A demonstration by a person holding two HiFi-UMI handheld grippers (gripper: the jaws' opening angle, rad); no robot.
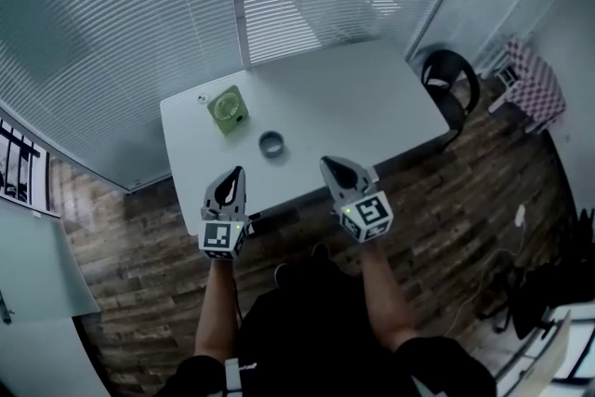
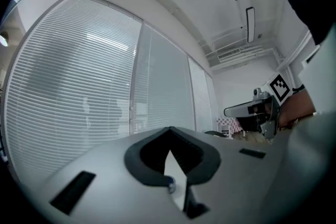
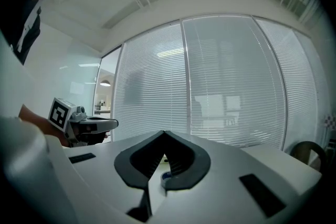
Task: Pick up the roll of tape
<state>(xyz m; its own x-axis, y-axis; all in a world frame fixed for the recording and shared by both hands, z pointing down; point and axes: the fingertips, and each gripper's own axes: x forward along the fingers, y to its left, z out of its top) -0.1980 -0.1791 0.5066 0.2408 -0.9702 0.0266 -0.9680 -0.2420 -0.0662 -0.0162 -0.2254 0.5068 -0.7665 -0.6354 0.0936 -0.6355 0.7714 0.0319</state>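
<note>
On the left of the white table (image 1: 372, 98) a small green object (image 1: 227, 110) is seen, apart from everything else and not touched. Next, the left gripper (image 1: 239, 170) is held level over the near edge of the table. Its jaws are pressed together and nothing is carried between them. From its tip, the roll of tape (image 1: 271, 143) is found at about one o'clock, lying flat on the tabletop near the middle of the near side, with the green object at its ten o'clock. The roll is not yet touched by either tool. On the right, the right gripper (image 1: 325, 163) is also held level at the table edge with its jaws drawn together and empty, and from it the roll sits at about eleven o'clock. A dark chair (image 1: 451, 84) is tucked at the table's right end. The approach is judged to be the step in hand, with no grasp begun. For the next move, one gripper's jaws will have to be opened wider than the roll's wall, tipped downward, and brought over the rim before any closing is attempted.
</note>
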